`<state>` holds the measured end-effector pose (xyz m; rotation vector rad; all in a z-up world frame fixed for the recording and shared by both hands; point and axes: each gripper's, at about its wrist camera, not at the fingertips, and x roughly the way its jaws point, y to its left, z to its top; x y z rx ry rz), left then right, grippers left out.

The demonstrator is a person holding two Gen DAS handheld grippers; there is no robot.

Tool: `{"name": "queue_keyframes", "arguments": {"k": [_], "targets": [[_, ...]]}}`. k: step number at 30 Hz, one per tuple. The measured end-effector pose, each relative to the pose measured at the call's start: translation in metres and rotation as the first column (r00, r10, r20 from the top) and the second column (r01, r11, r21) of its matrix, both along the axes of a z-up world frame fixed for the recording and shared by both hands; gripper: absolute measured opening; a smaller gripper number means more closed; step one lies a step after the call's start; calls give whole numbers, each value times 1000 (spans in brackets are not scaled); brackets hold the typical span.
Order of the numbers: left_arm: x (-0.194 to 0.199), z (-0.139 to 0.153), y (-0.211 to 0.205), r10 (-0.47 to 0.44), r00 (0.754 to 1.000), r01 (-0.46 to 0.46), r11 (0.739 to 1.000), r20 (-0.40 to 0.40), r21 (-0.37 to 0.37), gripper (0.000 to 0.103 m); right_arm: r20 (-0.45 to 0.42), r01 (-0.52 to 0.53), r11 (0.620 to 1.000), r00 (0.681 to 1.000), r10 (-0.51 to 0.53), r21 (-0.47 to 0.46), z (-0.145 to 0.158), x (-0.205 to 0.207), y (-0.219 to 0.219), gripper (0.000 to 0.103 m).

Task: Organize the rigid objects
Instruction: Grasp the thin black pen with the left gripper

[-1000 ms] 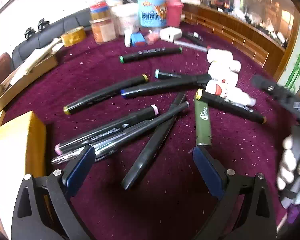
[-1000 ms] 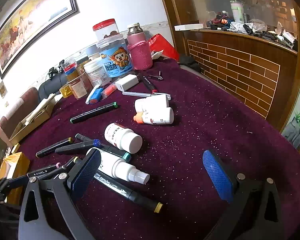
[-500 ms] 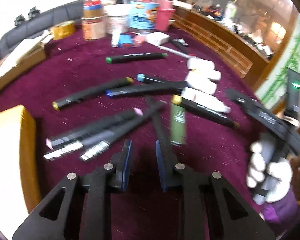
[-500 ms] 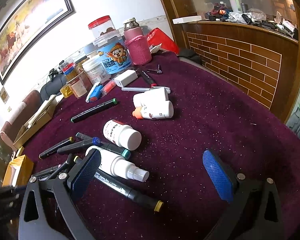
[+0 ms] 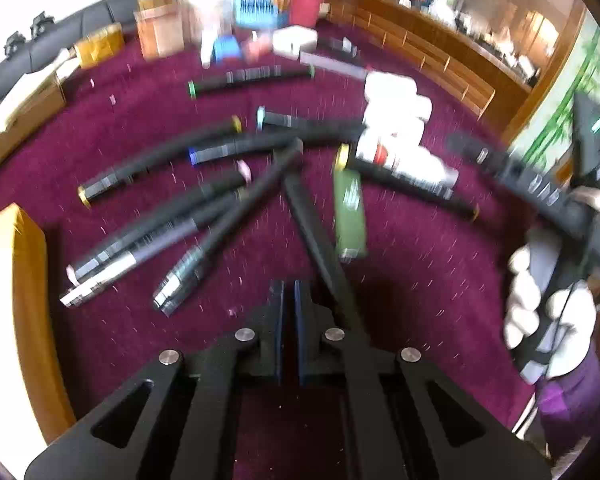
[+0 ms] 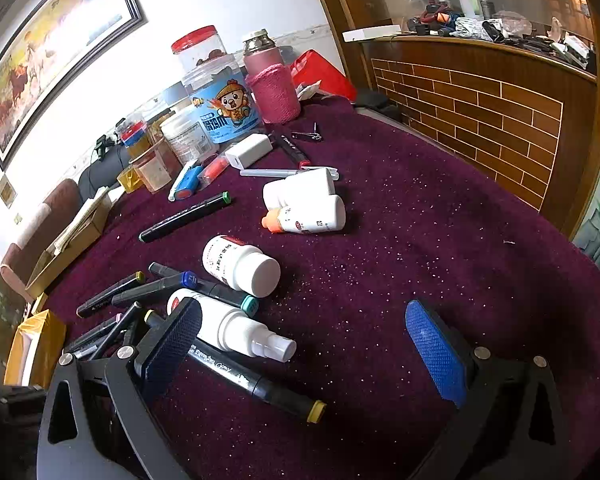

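Observation:
Several black markers [image 5: 172, 216] lie scattered on the purple cloth [image 5: 400, 264], with a green lighter [image 5: 350, 212] and white bottles [image 5: 396, 132] to their right. My left gripper [image 5: 288, 312] is shut with nothing between its pads; one black marker [image 5: 316, 240] runs just to the right of its tips. My right gripper [image 6: 304, 344] is open and empty, low over the cloth; a white spray bottle [image 6: 236, 326] and a yellow-capped marker [image 6: 252, 380] lie by its left finger [image 6: 172, 344]. More white bottles [image 6: 240, 266] lie beyond.
Jars, a blue tub [image 6: 224, 112] and a pink-sleeved flask [image 6: 272, 84] stand at the cloth's far edge. A yellow box [image 5: 8, 300] sits at the left. A cardboard box [image 6: 64, 240] stands further back. A brick-faced counter [image 6: 480, 100] runs along the right.
My left gripper closed from wide open to shut and moved forward over the markers. The right gripper stayed open and shifted only slightly.

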<state>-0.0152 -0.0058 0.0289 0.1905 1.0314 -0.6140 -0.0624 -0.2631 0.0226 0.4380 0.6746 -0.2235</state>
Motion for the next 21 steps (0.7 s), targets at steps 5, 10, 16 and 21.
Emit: {"name": "queue_keyframes", "arguments": {"k": [5,10,16,21], "targets": [[13,13,5,-9,996,7,1000,86,16,37,-6,2,1000,1000,-2,9,-2,0,-1,100],[36,-23,-4,-8,998,-4,986,67,169,51,-10,1,1000,1000,-1,-1,-2,0,0,100],[24,-12,10,-4,998,5,1000,-57,28,11,-15,2,1000,1000,-2,0,-2,2,0,100],[3,-11,2,31,998,-28,998,-45,55,12,-21,-5,1000,1000,5,-6,-3,3,2,100]]}}
